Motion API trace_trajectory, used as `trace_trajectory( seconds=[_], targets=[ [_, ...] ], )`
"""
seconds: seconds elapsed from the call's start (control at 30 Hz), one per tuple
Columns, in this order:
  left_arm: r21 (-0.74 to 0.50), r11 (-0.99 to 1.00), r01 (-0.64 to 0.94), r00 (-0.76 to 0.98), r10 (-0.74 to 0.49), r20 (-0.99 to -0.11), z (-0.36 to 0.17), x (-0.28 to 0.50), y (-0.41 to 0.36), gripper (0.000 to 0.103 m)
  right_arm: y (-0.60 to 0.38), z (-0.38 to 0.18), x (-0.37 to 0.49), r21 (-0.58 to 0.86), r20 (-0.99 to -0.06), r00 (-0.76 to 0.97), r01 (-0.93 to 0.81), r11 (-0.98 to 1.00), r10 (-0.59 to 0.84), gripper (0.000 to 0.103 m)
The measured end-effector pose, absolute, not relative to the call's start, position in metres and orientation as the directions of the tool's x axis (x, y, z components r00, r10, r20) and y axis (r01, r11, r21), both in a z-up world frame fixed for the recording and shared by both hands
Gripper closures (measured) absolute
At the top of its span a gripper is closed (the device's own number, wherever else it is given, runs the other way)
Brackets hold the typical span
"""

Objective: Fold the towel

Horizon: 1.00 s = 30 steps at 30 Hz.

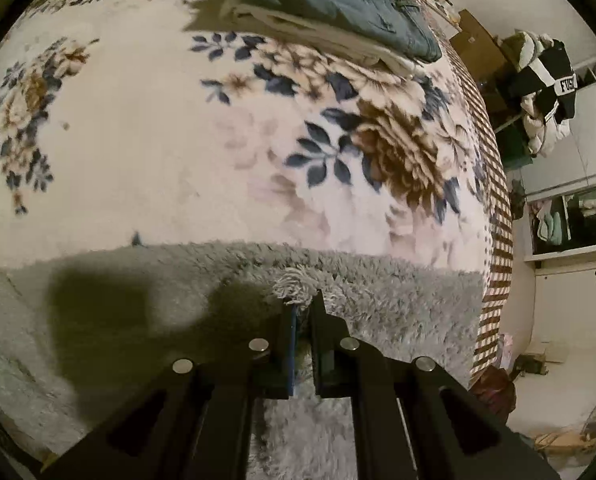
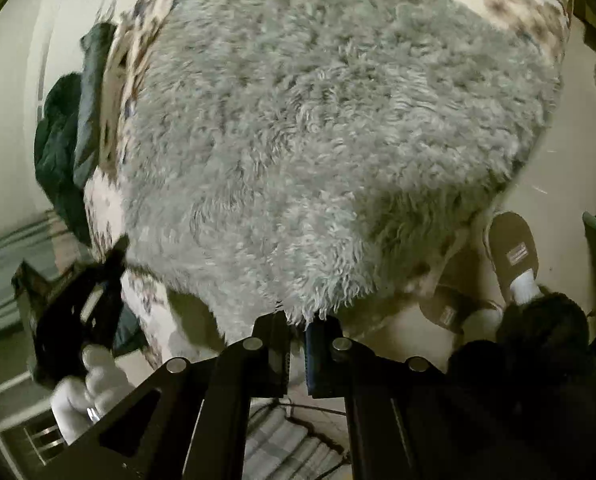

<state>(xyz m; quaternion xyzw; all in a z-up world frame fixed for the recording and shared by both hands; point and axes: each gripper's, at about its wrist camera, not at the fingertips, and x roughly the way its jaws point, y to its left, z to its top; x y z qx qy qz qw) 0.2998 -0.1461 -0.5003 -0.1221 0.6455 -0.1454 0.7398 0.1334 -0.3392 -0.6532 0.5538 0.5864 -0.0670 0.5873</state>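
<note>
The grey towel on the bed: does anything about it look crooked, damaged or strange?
Nothing stands out. The grey towel lies on the flowered blanket, its fluffy pile whole. The left gripper and the right gripper each pinch a part of its edge, as folding needs.

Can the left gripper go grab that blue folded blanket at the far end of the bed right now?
Probably not yet. The left gripper is shut on the grey towel, and the blue folded blanket lies far across the flowered bedspread. Nothing blocks the way, though.
</note>
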Motion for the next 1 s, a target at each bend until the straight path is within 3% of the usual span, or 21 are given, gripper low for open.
trace_trajectory(
  seconds=[0.27,0.33,0.37,0.43,0.5,0.57,0.8,0.83,0.87,0.9,1.0],
  targets=[
    [-0.329,0.944,0.032,0.036,-0.330,-0.943,-0.543,0.309,-0.139,0.094,-0.329,-0.670,0.145,0.545,-0.782,0.222,0.698,0.466,0.582,0.097],
    [-0.341,0.939,0.034,0.036,-0.342,-0.939,-0.543,0.305,-0.139,0.091,-0.327,-0.672,0.152,0.516,-0.811,0.185,0.671,0.531,0.555,0.095],
    [-0.347,0.937,0.031,0.042,-0.348,-0.937,-0.540,0.303,-0.137,0.084,-0.327,-0.672,0.155,0.514,-0.814,0.175,0.664,0.544,0.554,0.092],
    [-0.368,0.930,0.012,0.068,-0.368,-0.927,-0.530,0.294,-0.132,0.074,-0.326,-0.669,0.157,0.509,-0.813,0.148,0.651,0.563,0.563,0.075],
    [-0.378,0.926,-0.010,0.107,-0.375,-0.921,-0.518,0.278,-0.122,0.066,-0.326,-0.662,0.159,0.520,-0.810,0.147,0.627,0.580,0.568,0.047],
    [-0.358,0.933,-0.038,0.125,-0.351,-0.928,-0.512,0.264,-0.111,0.061,-0.324,-0.655,0.160,0.532,-0.806,0.143,0.600,0.598,0.574,0.043],
    [-0.240,0.942,-0.237,0.140,-0.211,-0.967,-0.513,0.200,-0.038,0.057,-0.300,-0.671,0.161,0.620,-0.658,0.195,0.688,0.376,0.728,0.046],
    [-0.221,0.938,-0.266,0.132,-0.192,-0.972,-0.516,0.191,-0.027,0.057,-0.295,-0.677,0.162,0.634,-0.637,0.218,0.694,0.342,0.740,0.053],
    [-0.210,0.931,-0.299,0.126,-0.180,-0.976,-0.518,0.184,-0.015,0.057,-0.286,-0.681,0.165,0.634,-0.634,0.228,0.701,0.327,0.739,0.084],
    [-0.206,0.917,-0.341,0.128,-0.172,-0.977,-0.518,0.175,-0.001,0.057,-0.280,-0.683,0.167,0.627,-0.635,0.226,0.709,0.323,0.738,0.096],
    [-0.200,0.886,-0.418,0.153,-0.148,-0.977,-0.518,0.154,0.032,0.054,-0.261,-0.680,0.170,0.669,-0.571,0.281,0.704,0.238,0.771,0.096]
  ],
)
